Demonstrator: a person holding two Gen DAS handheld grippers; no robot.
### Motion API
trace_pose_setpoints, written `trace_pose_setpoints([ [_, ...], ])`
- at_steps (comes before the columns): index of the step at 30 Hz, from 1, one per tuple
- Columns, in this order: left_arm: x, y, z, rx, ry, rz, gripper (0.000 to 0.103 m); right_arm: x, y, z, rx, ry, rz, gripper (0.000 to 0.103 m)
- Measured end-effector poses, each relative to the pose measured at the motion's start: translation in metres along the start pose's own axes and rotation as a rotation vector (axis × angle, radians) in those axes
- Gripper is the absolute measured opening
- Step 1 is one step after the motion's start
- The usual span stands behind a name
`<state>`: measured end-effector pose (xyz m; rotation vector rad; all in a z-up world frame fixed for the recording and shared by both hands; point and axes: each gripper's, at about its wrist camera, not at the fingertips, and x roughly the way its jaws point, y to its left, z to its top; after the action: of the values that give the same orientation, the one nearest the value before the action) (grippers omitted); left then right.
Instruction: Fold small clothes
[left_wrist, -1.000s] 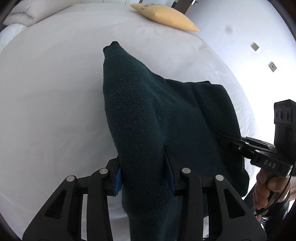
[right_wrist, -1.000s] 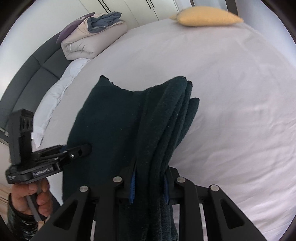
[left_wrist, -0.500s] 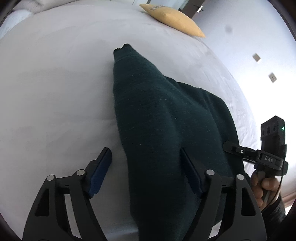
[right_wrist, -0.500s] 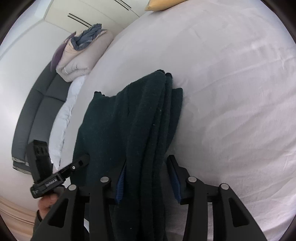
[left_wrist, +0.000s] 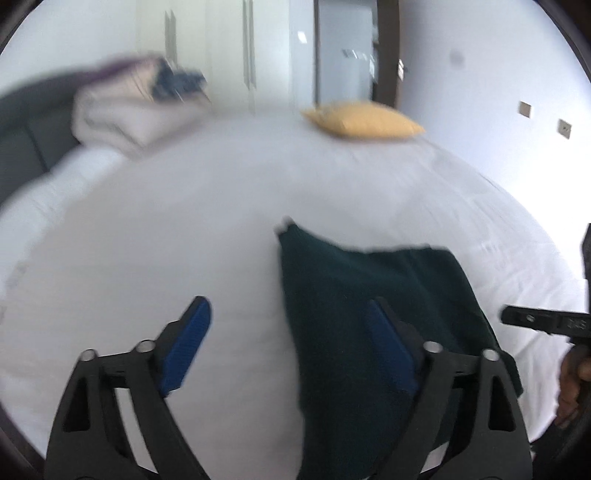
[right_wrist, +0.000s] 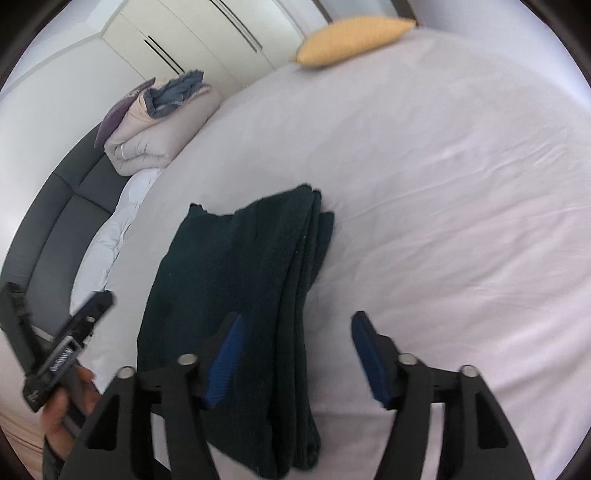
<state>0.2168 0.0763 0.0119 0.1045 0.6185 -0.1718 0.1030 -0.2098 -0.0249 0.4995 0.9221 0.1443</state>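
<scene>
Showing illegible lettering, left hand-held gripper (right_wrist: 61, 356) beside sweater (right_wrist: 236, 295).

Folded dark-green sweater (right_wrist: 236, 295) on bed

Left wrist view: we look along the left hand-held gripper (left_wrist: 286, 345), low and close over the bed (left_wrist: 184, 221), facing the yellow pillow (left_wrist: 364, 120). Right wrist view: we look from the right hand-held gripper (right_wrist: 295, 349), angled leftward. Shared by both: dark green sweater (right_wrist: 236, 295), bed, pillow, folded bedding (right_wrist: 155, 133).
</scene>
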Motion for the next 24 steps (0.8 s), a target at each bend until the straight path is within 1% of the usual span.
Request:
trace_pose_setpoints([
  [1, -0.010, 0.002, 0.002, 0.010, -0.039, 0.023, 0.101, -0.009, 0.002, -0.004, -0.010, -0.025, -0.020, 0.072],
  [2, -0.030, -0.004, -0.001, 0.031, -0.117, 0.083, 0.103, -0.018, 0.004, -0.008, -0.025, -0.049, -0.044, 0.074],
  [3, -0.046, -0.009, -0.003, 0.050, -0.175, 0.135, 0.103, -0.025, 0.008, -0.011, -0.043, -0.067, -0.063, 0.076],
  [5, -0.068, -0.018, -0.006, 0.063, -0.244, 0.196, 0.103, -0.044, 0.017, -0.020, -0.082, -0.113, -0.103, 0.079],
  [6, -0.078, -0.020, -0.007, 0.057, -0.252, 0.206, 0.103, -0.051, 0.021, -0.021, -0.098, -0.138, -0.114, 0.083],
  [7, -0.090, -0.018, -0.007, 0.046, -0.253, 0.227, 0.103, -0.061, 0.025, -0.025, -0.114, -0.171, -0.127, 0.085],
  [9, -0.106, -0.020, -0.009, 0.032, -0.241, 0.263, 0.103, -0.081, 0.034, -0.031, -0.139, -0.239, -0.147, 0.095],
  [10, -0.115, -0.020, -0.009, 0.026, -0.226, 0.262, 0.103, -0.092, 0.039, -0.033, -0.151, -0.282, -0.153, 0.097],
  [11, -0.122, -0.020, -0.008, 0.019, -0.208, 0.253, 0.103, -0.103, 0.046, -0.035, -0.162, -0.331, -0.160, 0.103],
  [12, -0.128, -0.018, -0.005, 0.003, -0.186, 0.233, 0.103, -0.115, 0.051, -0.037, -0.170, -0.382, -0.168, 0.103],
  [15, -0.148, -0.014, -0.002, -0.055, -0.153, 0.201, 0.103, -0.142, 0.065, -0.040, -0.203, -0.468, -0.182, 0.103],
  [17, -0.168, -0.010, -0.005, -0.088, -0.126, 0.192, 0.103, -0.158, 0.073, -0.042, -0.219, -0.497, -0.185, 0.103],
  [20, -0.174, -0.009, -0.006, -0.107, -0.097, 0.170, 0.103, -0.175, 0.080, -0.043, -0.220, -0.514, -0.175, 0.103],
  [22, -0.174, -0.012, -0.010, -0.097, -0.076, 0.148, 0.103, -0.181, 0.084, -0.044, -0.217, -0.503, -0.164, 0.103],
  [24, -0.170, -0.015, -0.015, -0.078, -0.049, 0.133, 0.103, -0.183, 0.091, -0.046, -0.228, -0.466, -0.167, 0.103],
])
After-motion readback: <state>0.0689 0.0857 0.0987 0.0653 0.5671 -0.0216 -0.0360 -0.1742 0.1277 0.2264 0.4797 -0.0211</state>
